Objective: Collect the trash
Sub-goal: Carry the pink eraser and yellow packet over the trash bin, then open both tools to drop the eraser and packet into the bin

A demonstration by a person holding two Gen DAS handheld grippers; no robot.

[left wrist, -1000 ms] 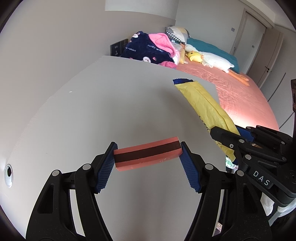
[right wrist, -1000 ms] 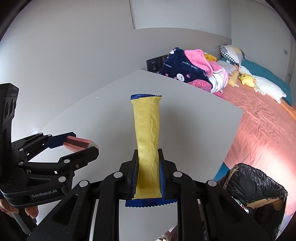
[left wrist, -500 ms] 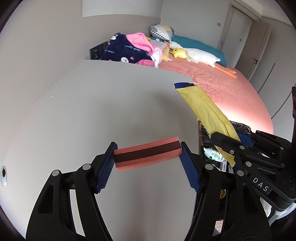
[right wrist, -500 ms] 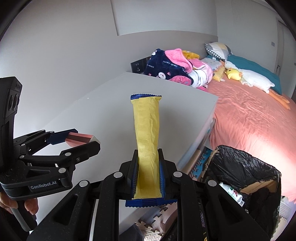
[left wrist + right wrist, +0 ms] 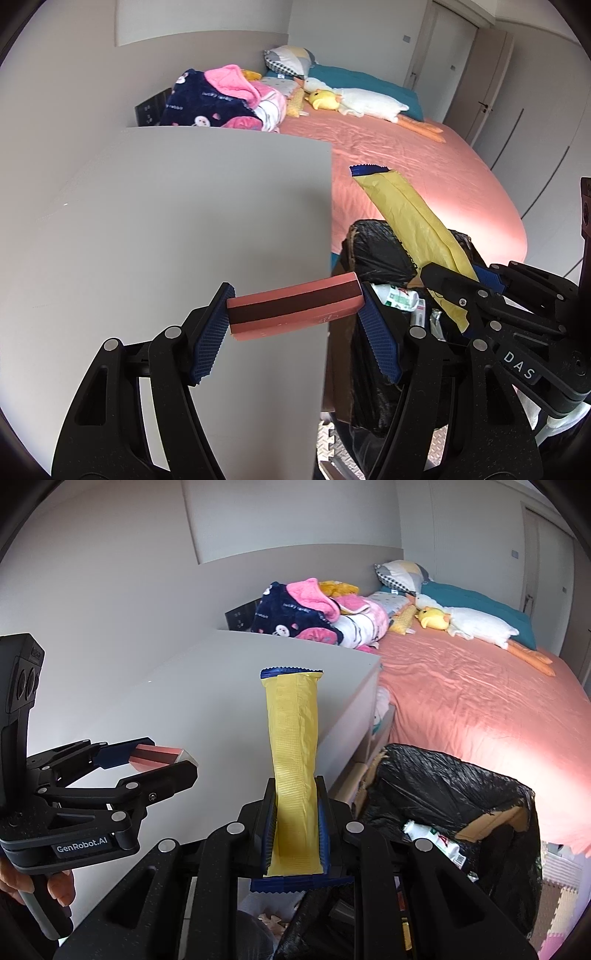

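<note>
You face a grey tabletop set against pale grey walls. Right of it spreads a bed in coral sheets — pillows, a heaped blanket, plush toys at the far end — beside closed wardrobe doors.

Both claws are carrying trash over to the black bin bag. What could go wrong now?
1. The yellow wrapper is long and floppy, and the right claw pinches only its bottom end, so it might droop or land on the bin bag's rim.
2. The left claw grips the pink-and-brown block by its ends, above the table's edge. Let go now, it may miss the bin.
</note>
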